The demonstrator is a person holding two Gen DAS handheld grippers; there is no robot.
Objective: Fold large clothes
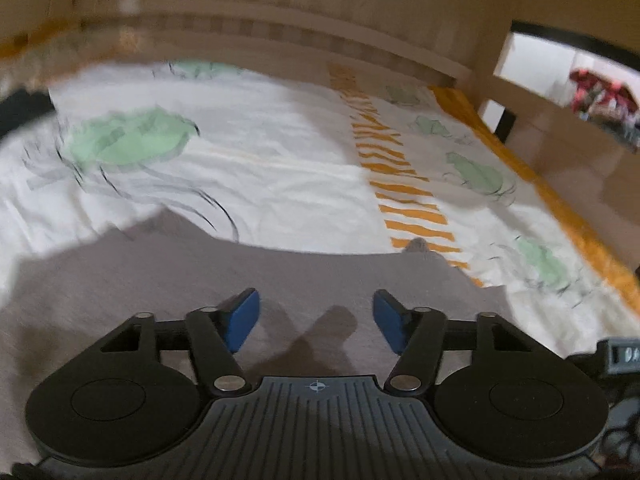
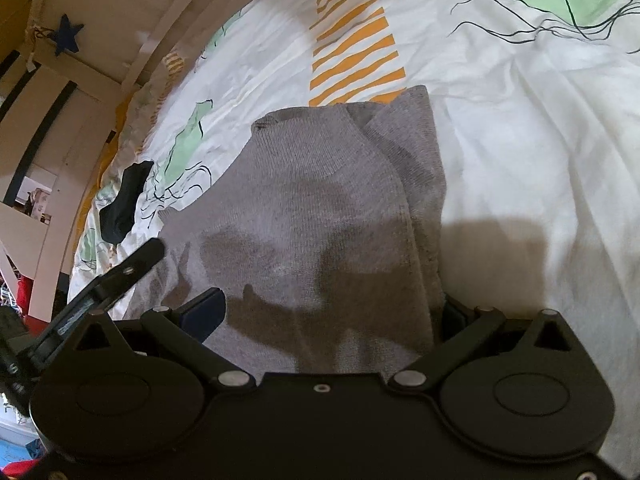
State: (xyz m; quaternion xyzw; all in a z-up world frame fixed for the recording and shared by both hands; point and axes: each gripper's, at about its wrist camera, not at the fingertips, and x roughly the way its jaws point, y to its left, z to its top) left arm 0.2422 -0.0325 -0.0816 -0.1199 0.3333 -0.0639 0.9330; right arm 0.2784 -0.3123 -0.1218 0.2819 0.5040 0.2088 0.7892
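Observation:
A grey knit garment (image 2: pixel 320 200) lies partly folded on the white patterned bed sheet (image 2: pixel 520 120), with a folded layer along its right side. It also shows in the left wrist view (image 1: pixel 200 272) as a flat grey area. My left gripper (image 1: pixel 316 320) hovers over the grey garment with its blue pads (image 1: pixel 242 320) wide apart and nothing between them. My right gripper (image 2: pixel 332 312) is spread wide, and the grey garment's near edge lies between its jaws; its right pad is hidden behind the cloth. The left gripper's finger (image 2: pixel 120 276) shows in the right wrist view.
The bed sheet (image 1: pixel 260 160) has green jellyfish prints and an orange striped band (image 1: pixel 400 176). A wooden slatted bed frame (image 1: pixel 280 8) rises behind the bed. A dark small cloth (image 2: pixel 124 200) lies on the sheet to the garment's left. Clutter (image 1: pixel 600 96) lies on the floor beyond the bed.

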